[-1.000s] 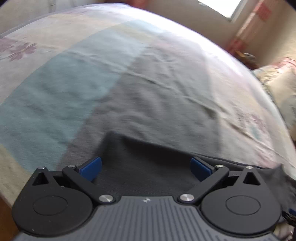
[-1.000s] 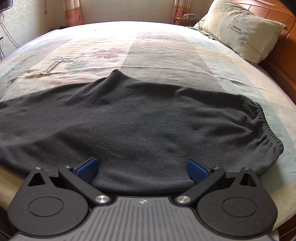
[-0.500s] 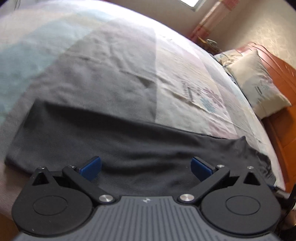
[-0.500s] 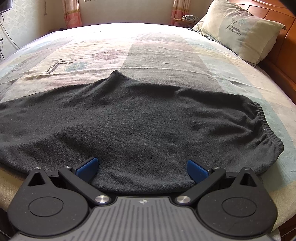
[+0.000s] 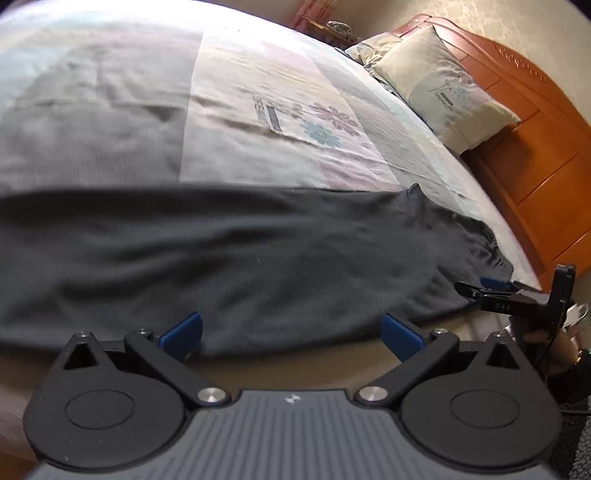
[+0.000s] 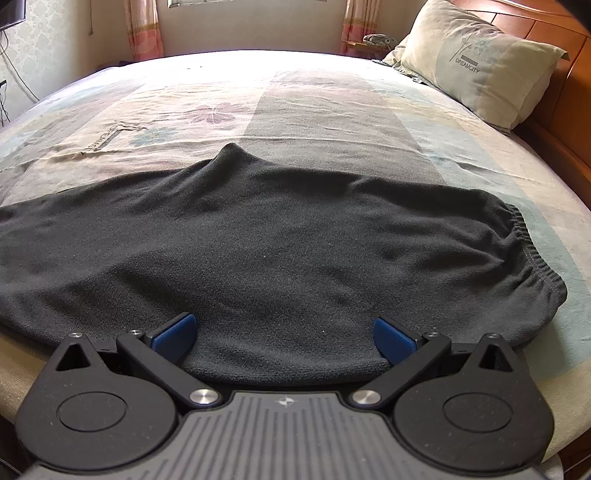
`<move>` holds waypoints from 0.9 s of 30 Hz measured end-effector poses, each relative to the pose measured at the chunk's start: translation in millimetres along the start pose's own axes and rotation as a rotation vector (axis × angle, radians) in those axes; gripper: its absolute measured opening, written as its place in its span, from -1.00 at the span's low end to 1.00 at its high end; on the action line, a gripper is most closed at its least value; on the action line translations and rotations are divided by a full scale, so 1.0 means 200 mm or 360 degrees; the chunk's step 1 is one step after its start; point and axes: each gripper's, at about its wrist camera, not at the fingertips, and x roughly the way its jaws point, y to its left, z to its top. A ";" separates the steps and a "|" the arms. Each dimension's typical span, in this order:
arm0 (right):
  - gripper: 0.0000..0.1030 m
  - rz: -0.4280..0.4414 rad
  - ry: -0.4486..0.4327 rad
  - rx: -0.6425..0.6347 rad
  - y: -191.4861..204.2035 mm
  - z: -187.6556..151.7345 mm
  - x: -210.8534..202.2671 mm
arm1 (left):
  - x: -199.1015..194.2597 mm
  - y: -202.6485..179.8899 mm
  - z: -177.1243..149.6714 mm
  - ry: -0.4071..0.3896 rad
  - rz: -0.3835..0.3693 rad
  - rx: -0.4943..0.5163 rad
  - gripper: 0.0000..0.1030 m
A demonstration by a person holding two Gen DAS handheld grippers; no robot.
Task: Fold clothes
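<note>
A pair of dark grey fleece trousers [image 6: 273,243] lies flat along the near edge of the bed, elastic waistband [image 6: 532,251] at the right and legs running off to the left. My right gripper [image 6: 282,334] is open, its blue pads [image 6: 173,332] spread just above the near hem of the cloth. In the left wrist view the same trousers [image 5: 240,254] stretch across the frame. My left gripper [image 5: 291,332] is open at the near edge of the garment, nothing between its fingers. The right gripper [image 5: 517,291] shows at the far right of that view, by the waistband.
The bed carries a patchwork sheet [image 6: 295,107] in pale, grey and floral panels. A pillow [image 6: 480,62] leans on the orange wooden headboard [image 5: 524,140] at the right. Curtains [image 6: 142,33] and a window stand behind the bed. A hand [image 5: 561,350] holds the right gripper.
The left wrist view has swung to the right along the trousers, from the leg end toward the waistband and headboard. The right gripper has stayed still, both grippers open throughout.
</note>
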 end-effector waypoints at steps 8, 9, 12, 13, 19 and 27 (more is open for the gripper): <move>1.00 0.0000 0.0005 -0.0004 0.00 0.00 0.00 | 0.16 0.10 0.20 -0.0039 -0.0019 -0.0136 0.99; 1.00 -0.0001 0.0005 -0.0004 0.00 0.00 0.00 | 0.19 0.12 0.22 -0.0037 -0.0015 -0.0160 0.99; 1.00 0.0001 0.0004 -0.0004 0.00 0.00 0.00 | 0.24 0.17 0.28 -0.0077 -0.0012 -0.0259 0.99; 1.00 0.0002 0.0002 -0.0003 0.00 0.00 0.00 | 0.23 0.17 0.29 -0.0094 0.0001 -0.0287 0.98; 1.00 0.0002 0.0003 -0.0002 0.00 0.00 0.00 | 0.24 0.01 0.28 -0.0022 -0.0173 -0.0174 0.99; 1.00 0.0009 -0.0007 -0.0005 0.00 0.00 0.00 | 0.41 -0.01 0.35 -0.0033 -0.0153 -0.0170 0.99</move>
